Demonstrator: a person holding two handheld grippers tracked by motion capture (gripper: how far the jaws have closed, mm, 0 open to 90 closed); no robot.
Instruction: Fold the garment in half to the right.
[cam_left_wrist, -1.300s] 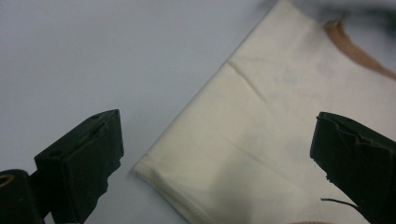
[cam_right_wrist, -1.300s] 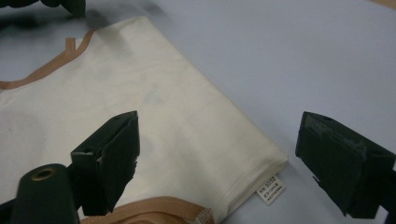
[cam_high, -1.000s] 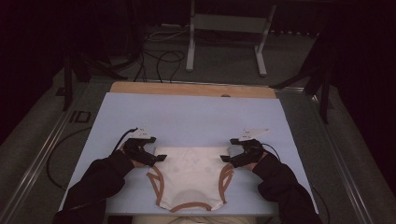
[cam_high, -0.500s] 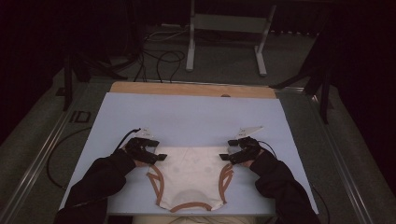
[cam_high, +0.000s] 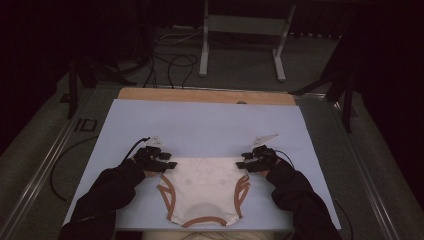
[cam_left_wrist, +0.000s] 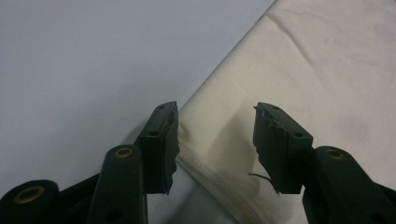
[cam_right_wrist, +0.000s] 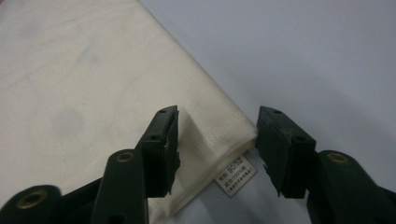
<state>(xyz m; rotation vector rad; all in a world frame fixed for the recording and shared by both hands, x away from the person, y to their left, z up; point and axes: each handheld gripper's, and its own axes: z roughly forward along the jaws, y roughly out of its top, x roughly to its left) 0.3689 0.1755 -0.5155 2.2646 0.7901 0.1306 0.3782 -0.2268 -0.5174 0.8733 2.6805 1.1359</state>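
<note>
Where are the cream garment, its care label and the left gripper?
cream garment (cam_high: 205, 185), high view, middle of the fabric.
care label (cam_right_wrist: 235, 174), right gripper view, its printed face.
left gripper (cam_left_wrist: 215, 140), left gripper view, between its fingertips.

Both hand-held grippers low, jaws just closing, half-parted.

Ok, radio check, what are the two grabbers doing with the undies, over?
Left gripper and right gripper just been closing, jaws astride the top corners of the undies, not pinching yet. Undies flat on the table. Nothing blocking.
</note>
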